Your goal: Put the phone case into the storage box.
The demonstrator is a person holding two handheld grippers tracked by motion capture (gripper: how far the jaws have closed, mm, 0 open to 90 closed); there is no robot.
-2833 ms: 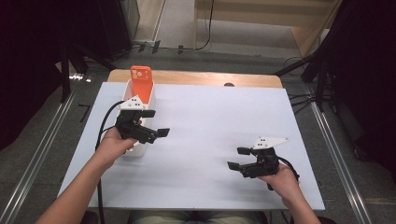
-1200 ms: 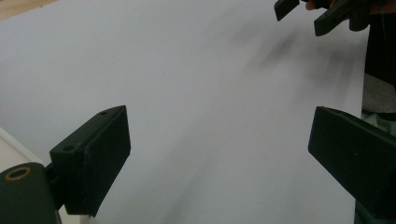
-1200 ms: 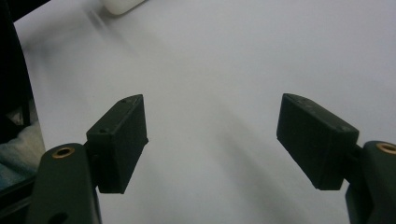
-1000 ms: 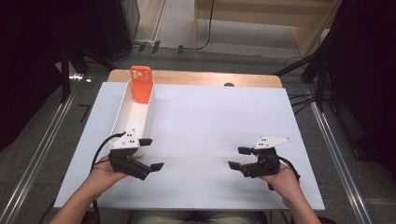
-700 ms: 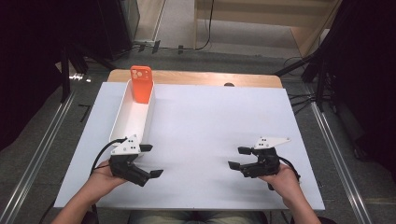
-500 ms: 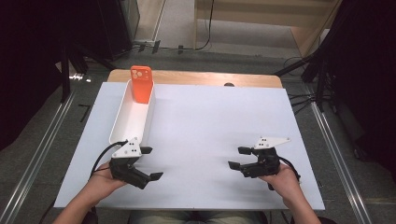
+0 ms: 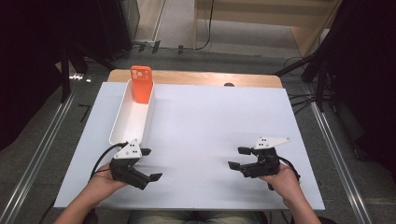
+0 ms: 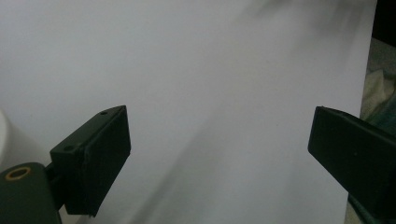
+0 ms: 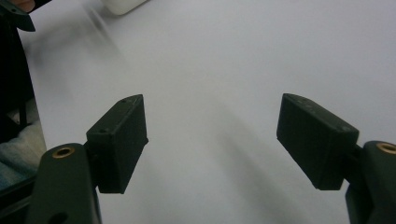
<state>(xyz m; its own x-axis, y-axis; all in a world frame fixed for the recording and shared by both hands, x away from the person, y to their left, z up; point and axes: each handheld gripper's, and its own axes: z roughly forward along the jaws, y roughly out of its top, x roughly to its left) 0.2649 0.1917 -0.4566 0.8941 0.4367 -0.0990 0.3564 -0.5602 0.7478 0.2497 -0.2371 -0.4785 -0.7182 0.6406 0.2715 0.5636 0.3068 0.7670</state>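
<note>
White tray sitting far-left on desk, orange phone leaning inside; left claw and right claw both gaping, empty.

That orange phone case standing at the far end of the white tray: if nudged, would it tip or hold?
The orange phone case stands nearly upright, apparently leaning on the white tray's far end wall, so a sideways nudge would probably topple it. It looks thin and hollow, so likely light and somewhat flexible under the fingers.

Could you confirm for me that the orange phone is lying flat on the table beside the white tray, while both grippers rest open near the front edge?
Not quite: in the high view the orange phone stands upright inside the white tray, at its far end. The left gripper and right gripper are indeed open near the front edge.
</note>
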